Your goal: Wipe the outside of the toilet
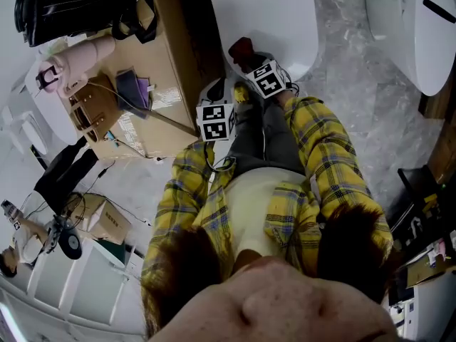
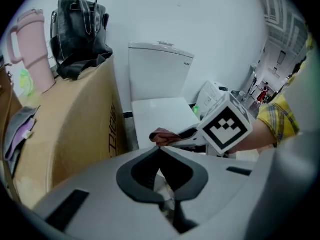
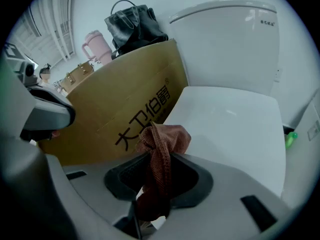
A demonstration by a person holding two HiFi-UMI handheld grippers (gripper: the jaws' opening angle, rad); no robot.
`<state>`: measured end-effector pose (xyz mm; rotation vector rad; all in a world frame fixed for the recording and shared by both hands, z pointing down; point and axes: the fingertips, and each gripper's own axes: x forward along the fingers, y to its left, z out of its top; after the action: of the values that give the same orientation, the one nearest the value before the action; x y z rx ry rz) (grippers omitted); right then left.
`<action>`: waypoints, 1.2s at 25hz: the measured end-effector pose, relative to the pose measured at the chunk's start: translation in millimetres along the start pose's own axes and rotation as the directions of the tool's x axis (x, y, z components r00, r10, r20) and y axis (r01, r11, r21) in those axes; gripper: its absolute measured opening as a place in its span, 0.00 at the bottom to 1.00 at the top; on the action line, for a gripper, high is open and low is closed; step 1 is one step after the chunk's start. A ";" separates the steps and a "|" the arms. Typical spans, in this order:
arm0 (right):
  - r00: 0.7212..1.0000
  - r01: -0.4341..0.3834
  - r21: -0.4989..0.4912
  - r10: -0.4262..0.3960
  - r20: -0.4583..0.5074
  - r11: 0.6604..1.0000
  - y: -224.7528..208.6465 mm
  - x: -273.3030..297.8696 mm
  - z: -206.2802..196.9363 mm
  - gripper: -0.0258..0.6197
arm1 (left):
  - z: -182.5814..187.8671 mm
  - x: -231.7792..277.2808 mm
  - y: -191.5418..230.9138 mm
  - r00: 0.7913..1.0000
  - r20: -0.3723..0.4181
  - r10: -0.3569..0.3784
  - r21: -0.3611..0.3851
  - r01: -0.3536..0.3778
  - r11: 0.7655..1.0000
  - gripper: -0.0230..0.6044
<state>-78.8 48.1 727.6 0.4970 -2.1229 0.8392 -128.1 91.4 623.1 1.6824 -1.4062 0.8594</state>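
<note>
The white ceramic toilet [image 1: 269, 20] stands with its lid down against the wall, just beside a tall brown cardboard box [image 1: 167, 63]. The right gripper [image 3: 157, 156] has its fingers clamped on a bunched reddish-brown cloth [image 3: 164, 138], held over the lid's front edge; whether the cloth touches the lid I cannot tell. The left gripper [image 2: 160, 151] hangs nearby, its fingers closed on nothing. This looks like the approach before a wiping stroke. The next move calls for pressing the cloth flat onto the outer surface and sweeping without loosening the grip.
</note>
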 end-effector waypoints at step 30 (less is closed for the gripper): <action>0.924 0.362 0.146 -0.333 -0.189 0.921 -148.8 -76.4 -101.1 0.24 | 17.4 14.4 -30.3 0.996 -0.032 -0.089 0.127 0.092 0.988 0.04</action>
<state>108.7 19.9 775.0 0.8455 -1.7489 0.8335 -95.5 72.4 623.2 1.8109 -1.2698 0.9340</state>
